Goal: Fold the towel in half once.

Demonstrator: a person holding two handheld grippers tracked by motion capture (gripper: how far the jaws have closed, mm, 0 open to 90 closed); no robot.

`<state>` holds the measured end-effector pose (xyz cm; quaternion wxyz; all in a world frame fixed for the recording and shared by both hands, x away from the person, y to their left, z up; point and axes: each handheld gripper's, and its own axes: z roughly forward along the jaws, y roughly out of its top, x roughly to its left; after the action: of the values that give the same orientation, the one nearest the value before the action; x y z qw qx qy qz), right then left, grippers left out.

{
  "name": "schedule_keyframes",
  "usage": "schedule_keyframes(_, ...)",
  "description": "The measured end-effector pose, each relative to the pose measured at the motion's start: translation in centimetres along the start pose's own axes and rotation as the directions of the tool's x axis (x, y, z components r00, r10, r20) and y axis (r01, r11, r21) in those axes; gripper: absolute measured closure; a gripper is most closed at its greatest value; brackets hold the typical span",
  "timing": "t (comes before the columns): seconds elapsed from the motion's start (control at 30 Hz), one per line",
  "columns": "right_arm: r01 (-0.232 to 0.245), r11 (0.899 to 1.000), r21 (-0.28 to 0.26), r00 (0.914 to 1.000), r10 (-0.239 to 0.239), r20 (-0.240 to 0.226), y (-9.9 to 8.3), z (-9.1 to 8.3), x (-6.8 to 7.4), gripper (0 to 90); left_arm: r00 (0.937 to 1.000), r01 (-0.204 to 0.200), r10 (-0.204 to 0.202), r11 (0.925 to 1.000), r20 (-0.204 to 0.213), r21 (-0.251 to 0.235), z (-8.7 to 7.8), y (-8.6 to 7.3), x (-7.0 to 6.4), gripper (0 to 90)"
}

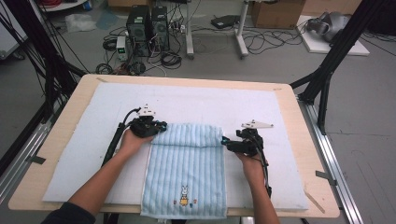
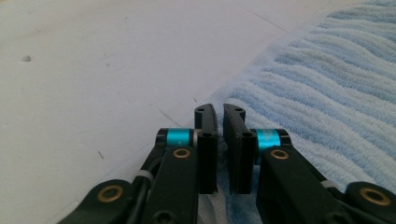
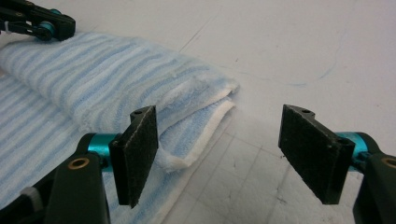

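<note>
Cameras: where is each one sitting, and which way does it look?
High view: above the person's side, looking forward and down on the table; both forearms, left claw and right claw at the towel.
Left claw view: on the left claw, looking along its nearly closed jaws at the towel's edge.
Right claw view: on the right claw, jaws wide, facing the towel's folded corner.
All share the towel.

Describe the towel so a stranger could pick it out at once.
On the wooden table lies a white mat; the towel lies at its near middle, between the two grippers, its near end reaching the table's edge. It is light blue with ribbed stripes, its far end folded over, with a small rabbit picture near its near end.
</note>
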<state>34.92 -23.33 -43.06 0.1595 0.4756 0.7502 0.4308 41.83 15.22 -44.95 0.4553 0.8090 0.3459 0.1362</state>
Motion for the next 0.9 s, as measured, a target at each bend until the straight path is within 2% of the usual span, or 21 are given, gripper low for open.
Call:
schedule_keyframes(0.13,0.001,1.0,-0.007,1.0,-0.001,0.009,0.1,0.5,0.1,27.9,0.9974,0.064,-0.062,0.9971,0.037,-0.043,-0.5,0.0,0.6,86.6)
schedule_keyframes(0.33,-0.038,0.998,-0.051,0.998,0.041,0.048,1.7,1.2,-0.4,28.6,0.9963,0.072,-0.065,0.9888,0.057,-0.131,-2.0,0.8,0.6,87.0)
schedule_keyframes(0.47,-0.025,1.0,0.004,0.9986,0.024,0.046,3.0,3.4,-0.3,31.8,0.9951,0.079,-0.069,0.9851,0.072,-0.153,-2.3,1.0,0.6,87.0)
schedule_keyframes(0.53,-0.021,0.999,0.049,0.999,0.019,0.04,3.7,4.7,-0.2,32.8,0.9948,0.08,-0.069,0.9837,0.075,-0.161,-2.4,1.0,0.5,87.0)
schedule_keyframes(0.63,0.0,0.994,0.111,0.9996,-0.003,0.027,4.3,6.4,0.1,39.8,0.9942,0.085,-0.073,0.9828,0.079,-0.164,-2.5,1.0,0.6,86.9)
schedule_keyframes(0.67,0.006,0.993,0.119,0.9997,-0.009,0.021,4.3,6.8,0.1,44.6,0.9941,0.085,-0.072,0.9831,0.08,-0.162,-2.6,1.0,0.6,86.9)
schedule_keyframes(0.7,0.005,0.992,0.127,0.9999,-0.006,0.011,4.2,7.1,0.2,46.5,0.9935,0.09,-0.077,0.9824,0.085,-0.164,-2.6,1.0,0.6,86.9)
schedule_keyframes(0.77,0.002,0.988,0.152,0.9999,0.0,-0.012,4.0,7.6,-0.1,56.3,0.9925,0.097,-0.082,0.9809,0.09,-0.169,-2.6,1.0,0.6,86.9)
schedule_keyframes(0.8,0.007,0.988,0.152,0.9999,-0.005,-0.014,4.0,7.5,-0.2,68.2,0.9924,0.098,-0.083,0.9803,0.091,-0.172,-2.7,1.0,0.6,86.9)
schedule_keyframes(0.83,0.013,0.989,0.148,0.9992,-0.007,-0.04,4.0,7.4,-0.3,77.1,0.9922,0.098,-0.082,0.9798,0.094,-0.174,-2.7,1.0,0.5,86.9)
schedule_keyframes(0.9,0.067,0.99,0.121,0.9977,-0.065,-0.02,4.3,6.9,-0.1,80.5,0.9923,0.094,-0.078,0.9789,0.097,-0.181,-2.9,1.0,0.4,86.9)
